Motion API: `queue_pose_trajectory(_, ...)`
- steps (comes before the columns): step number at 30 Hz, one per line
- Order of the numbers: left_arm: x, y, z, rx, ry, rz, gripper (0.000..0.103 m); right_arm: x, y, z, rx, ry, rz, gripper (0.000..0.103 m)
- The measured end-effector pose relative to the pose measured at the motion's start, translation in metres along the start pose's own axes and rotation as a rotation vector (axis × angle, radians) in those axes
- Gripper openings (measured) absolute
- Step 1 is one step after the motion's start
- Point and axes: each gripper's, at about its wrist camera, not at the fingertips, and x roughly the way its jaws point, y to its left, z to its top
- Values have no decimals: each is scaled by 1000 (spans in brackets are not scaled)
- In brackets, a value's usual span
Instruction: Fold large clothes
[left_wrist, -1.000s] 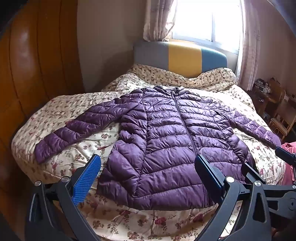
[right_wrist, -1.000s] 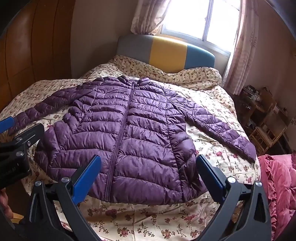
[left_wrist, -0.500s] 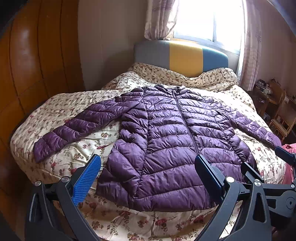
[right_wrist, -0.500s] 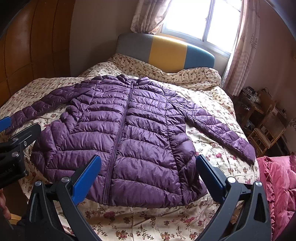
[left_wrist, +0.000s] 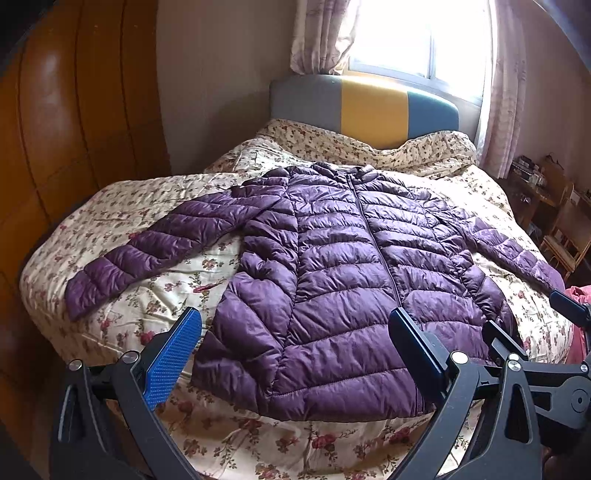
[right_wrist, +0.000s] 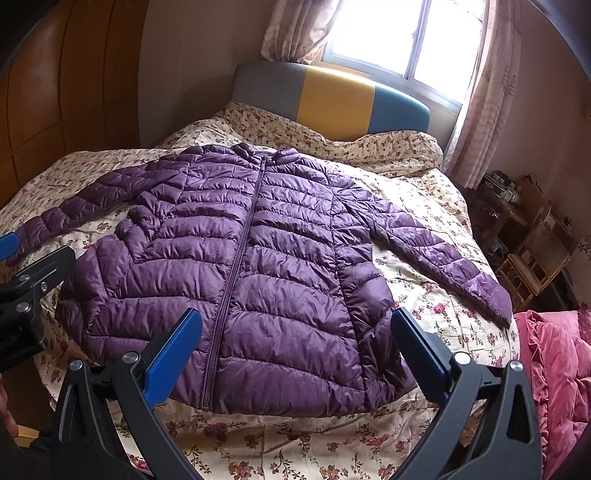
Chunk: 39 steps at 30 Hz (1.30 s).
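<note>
Fingers (left_wrist: 173, 354) of both grippers wide apart, empty, above zipped purple jacket (left_wrist: 343, 295), collar toward headboard (left_wrist: 373, 107), sleeves outspread.

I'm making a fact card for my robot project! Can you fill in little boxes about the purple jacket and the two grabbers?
Jacket: purple puffer jacket, flat, zipped, not folded yet
Sleeves: both spread out sideways
Lies on: flowery bedspread
Left gripper: open, above the hem, holding nothing
Right gripper: open, above the hem, holding nothing
Beside bed: pink blanket
</note>
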Motion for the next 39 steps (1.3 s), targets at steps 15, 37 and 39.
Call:
queue_pose_trajectory(15, 9, -2, -1, 9, 19, -15, 100, 13, -4, 3, 3, 31, -45, 101)
queue_pose_trajectory(37, 31, 4, 6, 10, 39, -14, 100, 43, -11, 22, 16, 65, -82, 101)
queue_pose_trajectory(39, 34, 4, 9, 10, 39, -9, 100, 47, -11, 24, 15, 69, -81, 101)
